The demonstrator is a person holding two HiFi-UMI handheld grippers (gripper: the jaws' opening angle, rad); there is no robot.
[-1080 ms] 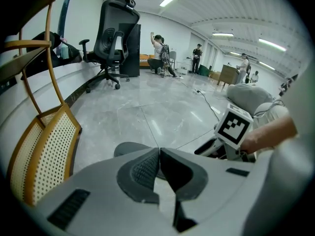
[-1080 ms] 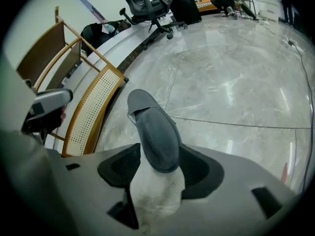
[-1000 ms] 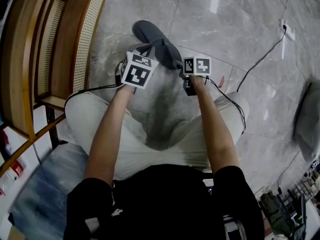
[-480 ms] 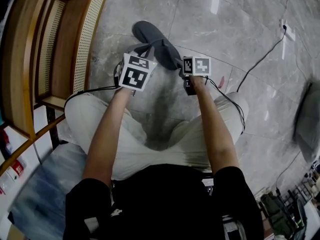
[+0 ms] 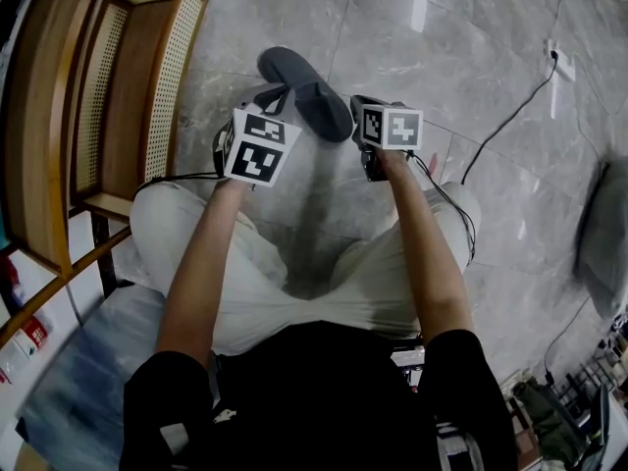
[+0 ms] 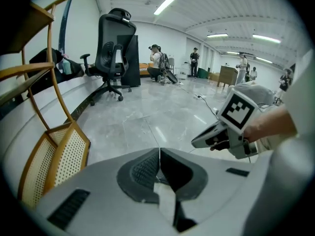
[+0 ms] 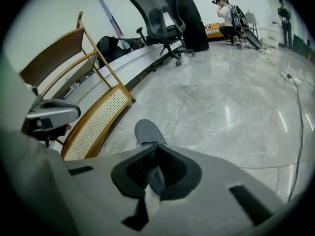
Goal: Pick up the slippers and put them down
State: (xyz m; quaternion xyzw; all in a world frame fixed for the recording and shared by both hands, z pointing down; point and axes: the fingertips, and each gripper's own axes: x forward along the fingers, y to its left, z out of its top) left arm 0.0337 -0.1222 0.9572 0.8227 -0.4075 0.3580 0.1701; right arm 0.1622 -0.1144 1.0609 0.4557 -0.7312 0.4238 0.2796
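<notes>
The head view looks steeply down from above the person's lap, with the cane chair (image 5: 147,77) along its left edge. Both gripper views ride low, close behind their own jaws, and face out across the floor (image 5: 471,27) past that chair's right side. All three views share the chair. The head and right gripper views share the grey slipper (image 5: 304,86), and both gripper views take in the office chair (image 6: 114,38) beyond.

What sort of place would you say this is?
Probably a large open office or lab hall: a polished grey stone-tile floor, ceiling strip lights, a black mesh office chair, and people working at the far end.
</notes>
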